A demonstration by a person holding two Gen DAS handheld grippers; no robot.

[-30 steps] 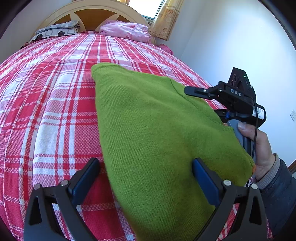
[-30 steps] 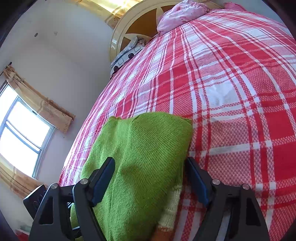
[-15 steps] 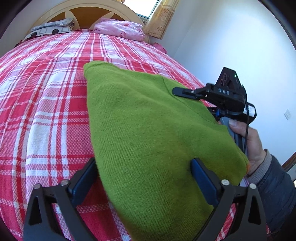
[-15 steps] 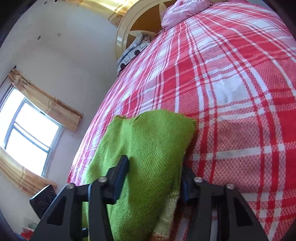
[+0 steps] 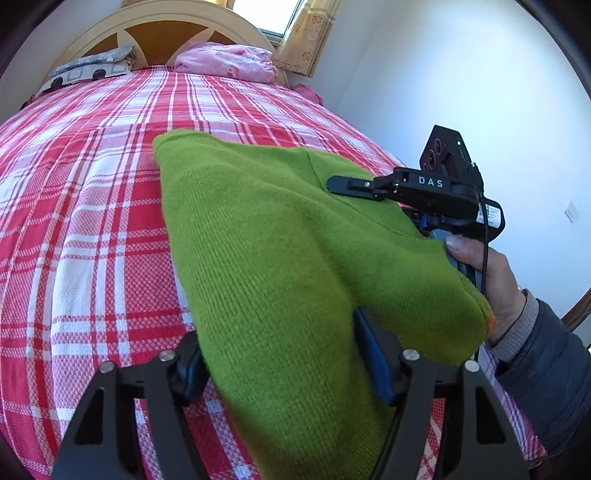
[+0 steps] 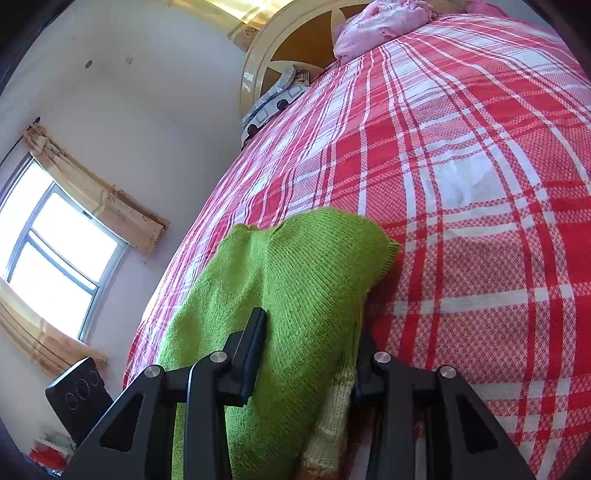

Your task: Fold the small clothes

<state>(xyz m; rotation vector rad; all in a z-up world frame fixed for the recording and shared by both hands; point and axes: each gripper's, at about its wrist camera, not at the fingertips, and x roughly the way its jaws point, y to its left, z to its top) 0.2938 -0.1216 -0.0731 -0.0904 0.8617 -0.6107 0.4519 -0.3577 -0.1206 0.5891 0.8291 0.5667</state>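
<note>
**Both grippers closing on the green knit, ready to carry the fold**

I am working over the bed, its red and white plaid cover spread wide. On it, at the near side, lies the green sweater, small and knitted, already doubled on itself, with a paler cuff showing under its edge in the right wrist view.

My left gripper has just been closing, and its blue pads now sit against a bunched width of the knit at the near end; I read it as clamped on the sweater. My right gripper has also been closing, and it pinches a thick fold of the same garment, one pad pressed into the green, the other hidden behind the cloth.

To do this step well, I judge both grips should hold all the layers, not just the top one. I would lift evenly, keep the edge between the grippers taut, and lay it straight so no layer slips or twists.

No box, basket or drawer is in view; only a pink bundle and a patterned pillow by the headboard.
</note>
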